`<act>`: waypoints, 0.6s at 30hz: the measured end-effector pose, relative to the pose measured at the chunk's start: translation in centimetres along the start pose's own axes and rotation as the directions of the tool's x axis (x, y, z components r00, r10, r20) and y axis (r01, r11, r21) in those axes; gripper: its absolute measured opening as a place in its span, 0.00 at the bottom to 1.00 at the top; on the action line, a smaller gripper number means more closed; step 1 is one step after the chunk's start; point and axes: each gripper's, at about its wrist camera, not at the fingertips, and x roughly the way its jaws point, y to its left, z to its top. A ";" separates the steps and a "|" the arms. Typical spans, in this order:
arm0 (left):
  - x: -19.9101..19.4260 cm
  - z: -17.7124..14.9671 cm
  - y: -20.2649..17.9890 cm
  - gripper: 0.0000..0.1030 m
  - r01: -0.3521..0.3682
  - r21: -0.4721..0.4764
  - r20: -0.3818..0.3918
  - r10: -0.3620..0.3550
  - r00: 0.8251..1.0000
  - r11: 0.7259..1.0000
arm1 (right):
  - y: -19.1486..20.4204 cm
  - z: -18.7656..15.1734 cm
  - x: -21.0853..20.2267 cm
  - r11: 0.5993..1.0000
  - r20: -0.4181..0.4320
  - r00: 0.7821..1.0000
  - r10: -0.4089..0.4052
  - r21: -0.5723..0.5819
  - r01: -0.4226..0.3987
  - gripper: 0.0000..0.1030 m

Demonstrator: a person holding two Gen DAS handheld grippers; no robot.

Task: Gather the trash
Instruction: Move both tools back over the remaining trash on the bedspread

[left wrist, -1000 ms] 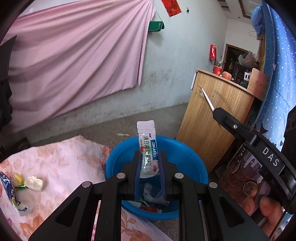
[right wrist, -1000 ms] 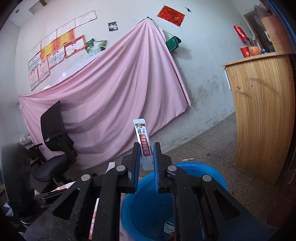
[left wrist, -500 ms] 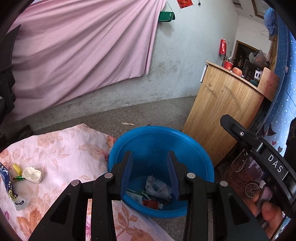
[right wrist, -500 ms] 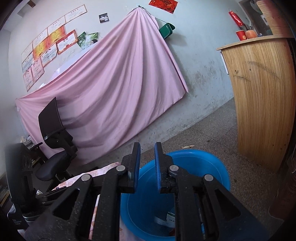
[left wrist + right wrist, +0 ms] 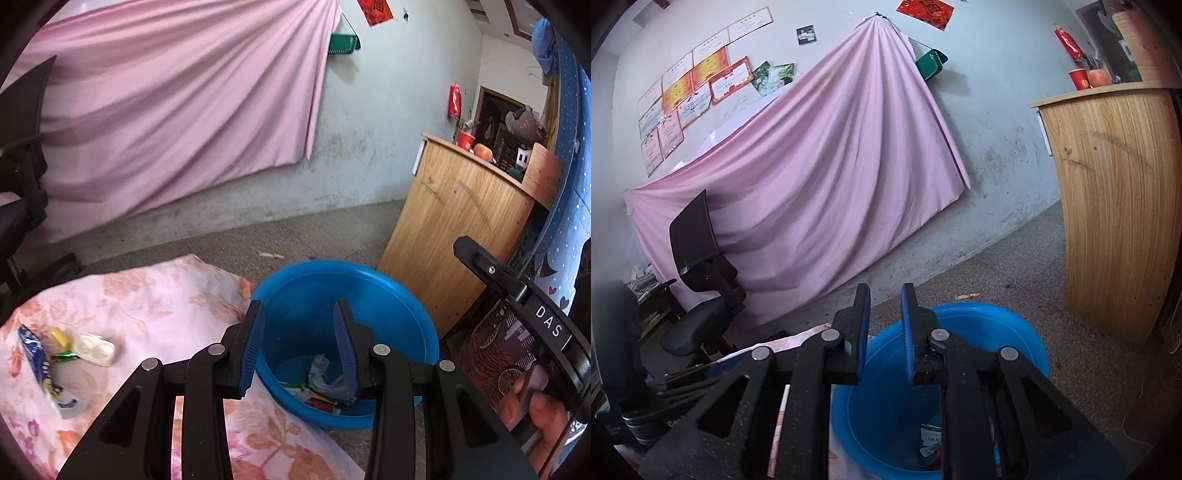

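Note:
A blue basin (image 5: 388, 295) sits on the floor beside the flowered cloth (image 5: 147, 302), with crumpled wrappers (image 5: 317, 376) at its bottom. My left gripper (image 5: 299, 317) hangs open over the basin, nothing between its blue pads. My right gripper (image 5: 884, 299) is also open above the basin (image 5: 1015, 332), empty; a packet (image 5: 931, 439) lies inside below it. On the cloth at the left lie a blue wrapper (image 5: 37, 354), a yellow piece (image 5: 61, 338) and a white plastic blister (image 5: 94, 349).
A wooden counter (image 5: 454, 236) stands right of the basin. The other gripper's body (image 5: 517, 295) and a hand (image 5: 535, 410) show at the right edge of the left wrist view. A black office chair (image 5: 698, 280) stands before the pink curtain (image 5: 820, 177).
Both grippers held upright sachets one second ago; both opened and the sachets are gone from the fingers. The left fingers have spread wider since half a second ago.

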 end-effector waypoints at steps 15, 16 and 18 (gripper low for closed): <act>-9.0 0.2 5.7 0.47 -0.202 -0.063 0.201 0.210 0.957 0.977 | 6.7 0.4 -1.2 0.987 0.089 0.993 0.083 -0.147 -0.069 0.99; -9.7 0.2 6.0 0.48 -0.214 -0.068 0.214 0.224 0.951 0.974 | 7.1 0.4 -1.2 0.986 0.097 0.991 0.094 -0.150 -0.079 1.00; -11.1 -0.1 6.9 0.57 -0.237 -0.080 0.240 0.249 0.938 0.968 | 7.8 0.3 -1.4 0.983 0.111 0.986 0.121 -0.151 -0.103 1.00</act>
